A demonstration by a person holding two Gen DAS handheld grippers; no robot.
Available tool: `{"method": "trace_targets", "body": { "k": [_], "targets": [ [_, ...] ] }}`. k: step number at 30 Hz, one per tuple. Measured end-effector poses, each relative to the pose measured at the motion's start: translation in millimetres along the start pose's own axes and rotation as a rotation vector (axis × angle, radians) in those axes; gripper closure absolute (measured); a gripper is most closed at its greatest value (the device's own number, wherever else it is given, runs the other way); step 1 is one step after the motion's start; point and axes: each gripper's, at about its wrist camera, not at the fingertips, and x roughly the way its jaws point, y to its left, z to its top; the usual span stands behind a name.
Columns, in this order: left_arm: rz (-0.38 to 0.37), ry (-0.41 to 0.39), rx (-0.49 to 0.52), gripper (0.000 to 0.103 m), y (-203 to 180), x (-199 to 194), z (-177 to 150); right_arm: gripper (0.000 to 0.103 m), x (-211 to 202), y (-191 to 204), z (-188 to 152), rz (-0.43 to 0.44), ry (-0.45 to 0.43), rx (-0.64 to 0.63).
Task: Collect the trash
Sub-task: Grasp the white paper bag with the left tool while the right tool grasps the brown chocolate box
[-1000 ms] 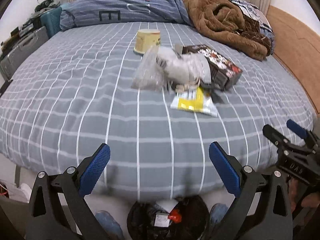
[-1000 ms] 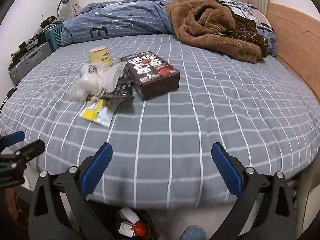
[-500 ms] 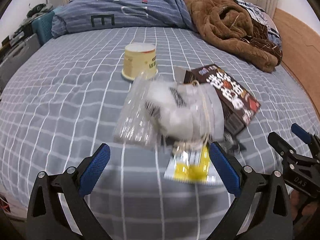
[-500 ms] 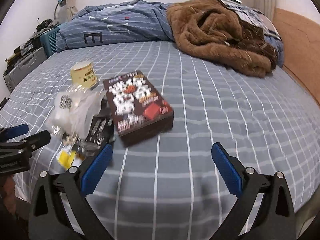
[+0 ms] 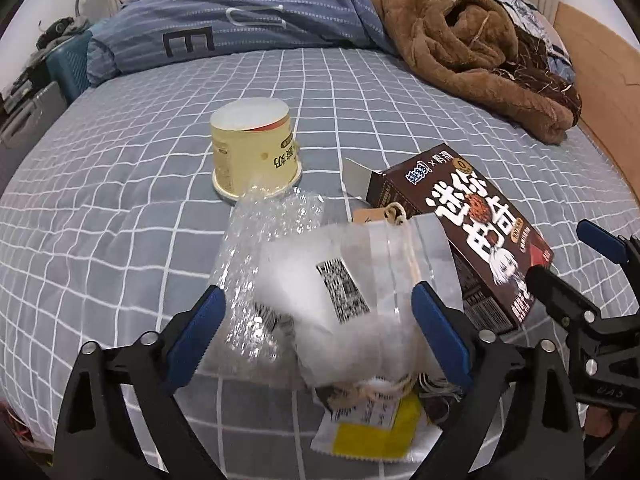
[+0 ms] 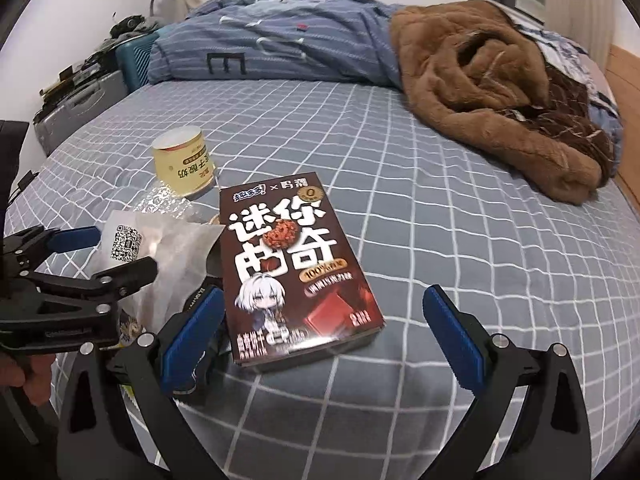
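Note:
On the grey checked bed lies a heap of trash. A white plastic bag (image 5: 332,292) with a printed code rests on bubble wrap (image 5: 272,232). My left gripper (image 5: 318,332) straddles that bag; its jaws are closing, and the pads sit at the bag's edges without clearly pressing. A yellow and white wrapper (image 5: 372,432) pokes out under the bag. A brown cookie box (image 6: 292,264) lies between the fingers of my open right gripper (image 6: 322,340), untouched. Behind stands an upturned yellow cup (image 5: 256,152). In the right wrist view the left gripper (image 6: 100,256) is at the bag (image 6: 160,256).
A brown fleece blanket (image 5: 472,48) and a blue striped duvet (image 5: 248,20) lie piled at the far side of the bed. A wooden headboard (image 5: 600,60) runs along the right. Grey cases (image 5: 28,116) and a teal crate (image 5: 68,64) stand off the left edge.
Both grippers have moved forward from the bed's near edge to the trash heap. The black bin at the foot has dropped out of view. The left jaws have narrowed slightly.

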Motion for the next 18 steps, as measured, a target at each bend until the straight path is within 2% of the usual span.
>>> {"method": "trace_targets", "body": {
  "k": [3, 5, 9, 13, 18],
  "targets": [
    [0.001, 0.021, 0.016, 0.032, -1.7, 8.6, 4.9, 0.008, 11.8, 3.4, 5.1, 0.013, 0.029, -0.022],
    [0.006, 0.038, 0.027, 0.051, -2.7, 14.2, 6.0, 0.008, 20.2, 3.6, 5.9, 0.018, 0.055, -0.019],
    [0.016, 0.052, 0.023, 0.075, -0.5, 22.1, 3.6, 0.008, 33.6, 3.7, 5.7, 0.037, 0.095, -0.023],
    [0.011, 0.035, 0.021, 0.082, 1.2, 18.1, 5.0, 0.008, 36.4, 4.8, 8.8, 0.064, 0.103, -0.007],
    [-0.003, 0.016, -0.002, 0.083, 6.7, 7.1, 7.3, 0.008, 41.3, 19.0, 9.8, 0.058, 0.120, -0.042]
  ]
}}
